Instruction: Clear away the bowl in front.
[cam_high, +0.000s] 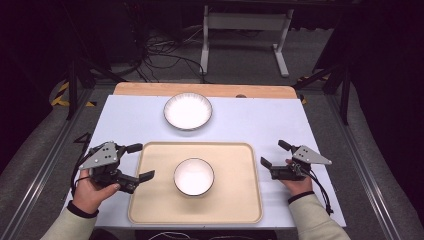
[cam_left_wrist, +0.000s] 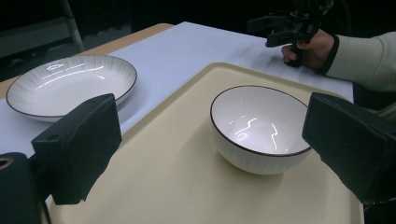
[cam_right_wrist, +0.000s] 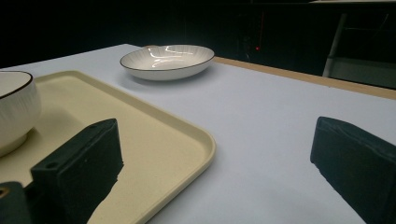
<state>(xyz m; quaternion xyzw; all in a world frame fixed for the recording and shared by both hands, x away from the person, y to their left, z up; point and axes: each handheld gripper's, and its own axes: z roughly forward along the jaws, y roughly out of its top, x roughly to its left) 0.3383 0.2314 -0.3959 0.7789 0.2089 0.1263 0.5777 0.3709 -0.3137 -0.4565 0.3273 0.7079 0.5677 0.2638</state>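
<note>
Both hand-held grippers sit at the near half of the table with their black jaws spread wide and nothing between them. On the person's left, the left gripper (cam_high: 141, 161) is held just off the left edge of the tray, its lower jaw reaching over the tray's rim while the upper jaw stays outside it. In the left gripper view the two padded jaws frame the bowl, which lies ahead of them and untouched. On the other side, the right gripper (cam_high: 273, 154) rests on the cloth near the tray's right edge, apart from it, jaws pointing left and away from the person; the right gripper view shows one jaw over the tray's corner and the other over bare cloth.

Between the two grippers lies a cream-coloured rectangular plastic tray (cam_high: 235, 165) with rounded corners and a low raised rim. A small deep white ceramic bowl (cam_high: 194, 176) with a thin dark rim stands upright on it, a little nearer the person than the tray's middle. It looks empty.

Beyond the tray, near the far edge, a wide shallow white ribbed plate (cam_high: 188, 111) with a dark rim sits on the pale blue-white cloth (cam_high: 260, 120) covering the wooden table (cam_high: 150, 89).
</note>
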